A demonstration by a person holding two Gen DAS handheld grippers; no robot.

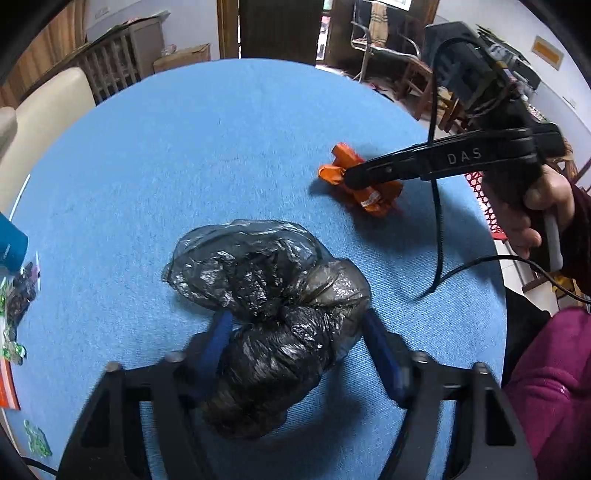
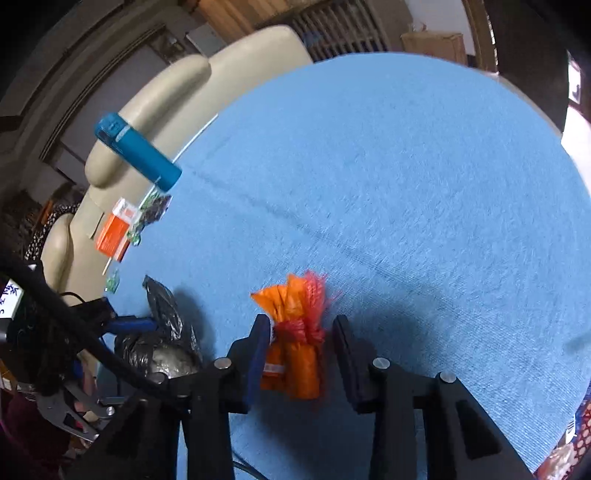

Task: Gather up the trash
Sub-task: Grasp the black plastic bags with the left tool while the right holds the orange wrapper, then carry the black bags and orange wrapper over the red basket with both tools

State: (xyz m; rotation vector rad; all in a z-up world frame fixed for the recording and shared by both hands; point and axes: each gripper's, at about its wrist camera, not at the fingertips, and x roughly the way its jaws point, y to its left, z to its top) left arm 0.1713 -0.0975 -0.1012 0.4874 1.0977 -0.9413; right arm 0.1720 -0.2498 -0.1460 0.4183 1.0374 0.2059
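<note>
1. Left wrist view: the left gripper (image 1: 295,328) pinches the black bag (image 1: 273,295), which lies on the blue cloth (image 1: 184,147) near the orange bundle (image 1: 360,181). The thin film could slip or tear under the pads.
2. Right wrist view: the right gripper (image 2: 301,343) stands spread around the bundle (image 2: 295,343), with one finger touching. A cream chair (image 2: 155,110) stands behind the cloth (image 2: 406,184).

— What sort of place is this?
— A lived-in home, likely a dining or living room. A round table (image 1: 221,155) under a blue cloth stands beside a cream padded chair (image 2: 236,62).
— Anything else?
— A dark wooden doorway (image 1: 280,29), a cardboard box (image 1: 181,57) on the floor, and a slatted radiator cover (image 1: 107,70) by the wall.
</note>
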